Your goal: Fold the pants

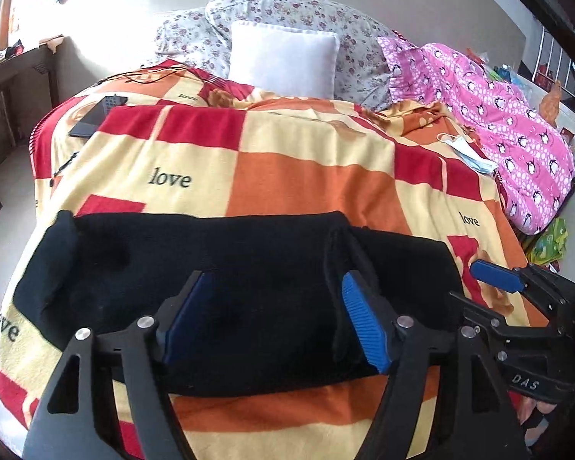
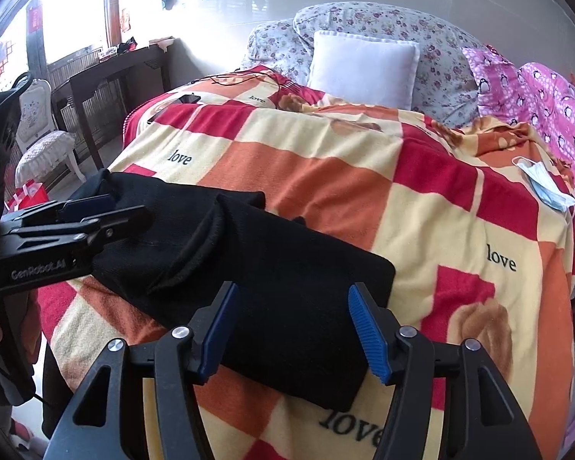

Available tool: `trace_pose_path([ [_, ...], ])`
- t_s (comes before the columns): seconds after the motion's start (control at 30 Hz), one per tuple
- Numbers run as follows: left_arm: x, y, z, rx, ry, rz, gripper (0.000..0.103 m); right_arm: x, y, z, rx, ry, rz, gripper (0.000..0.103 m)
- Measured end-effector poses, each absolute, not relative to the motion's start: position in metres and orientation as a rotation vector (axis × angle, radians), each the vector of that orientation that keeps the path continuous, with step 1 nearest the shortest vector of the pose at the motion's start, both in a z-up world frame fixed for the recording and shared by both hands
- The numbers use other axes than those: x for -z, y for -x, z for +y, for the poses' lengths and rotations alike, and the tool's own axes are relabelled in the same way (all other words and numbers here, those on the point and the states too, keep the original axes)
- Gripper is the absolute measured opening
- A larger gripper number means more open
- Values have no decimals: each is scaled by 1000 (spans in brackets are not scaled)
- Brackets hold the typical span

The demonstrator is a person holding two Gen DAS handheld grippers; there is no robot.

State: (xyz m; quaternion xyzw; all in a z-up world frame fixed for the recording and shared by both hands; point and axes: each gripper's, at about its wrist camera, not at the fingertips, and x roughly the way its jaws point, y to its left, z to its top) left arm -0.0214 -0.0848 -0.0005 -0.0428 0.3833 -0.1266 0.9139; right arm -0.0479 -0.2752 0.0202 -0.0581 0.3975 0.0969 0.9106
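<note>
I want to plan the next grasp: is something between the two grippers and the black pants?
Nothing visible is. The left gripper and right gripper are open directly over the folded black pants, with only the blanket around.

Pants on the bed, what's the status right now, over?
Left hand-held gripper open, right hand-held gripper open, both over the cloth. Black pants folded on the blanket. Nothing blocking.

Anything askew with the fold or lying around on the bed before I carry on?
The black pants are folded unevenly: the left layer bunches, its curved edge overlapping the flat right part. A used face mask and a phone lie loose on the blanket.
</note>
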Motion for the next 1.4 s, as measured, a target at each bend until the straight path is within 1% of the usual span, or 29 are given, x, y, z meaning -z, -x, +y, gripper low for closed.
trace_pose_path([
  [0.07, 1, 23, -77, 247, 97, 788, 74, -19, 45, -270, -208, 125, 824, 61],
  [0.17, 2, 24, -66, 228, 118, 790, 77, -17, 40, -263, -220, 139, 831, 61],
  [0.6, 8, 26, -25, 175, 190, 800, 77, -12, 25, -246, -259, 160, 845, 62],
  [0.87, 14, 41, 28, 79, 265, 806, 77, 7, 8, -228, -364, 119, 901, 61],
  [0.93, 18, 44, 39, 52, 277, 814, 77, 14, 4, -221, -365, 128, 913, 62],
  [0.97, 21, 46, 46, 31, 284, 819, 77, 13, 5, -219, -371, 129, 909, 63],
  [1.1, 29, 48, 62, -35, 290, 834, 77, 5, 7, -213, -412, 107, 888, 62],
  [1.27, 31, 48, 66, -63, 288, 826, 77, 18, 1, -205, -415, 125, 920, 63],
  [1.4, 31, 49, 66, -57, 279, 824, 77, 10, 2, -203, -414, 116, 909, 63],
])
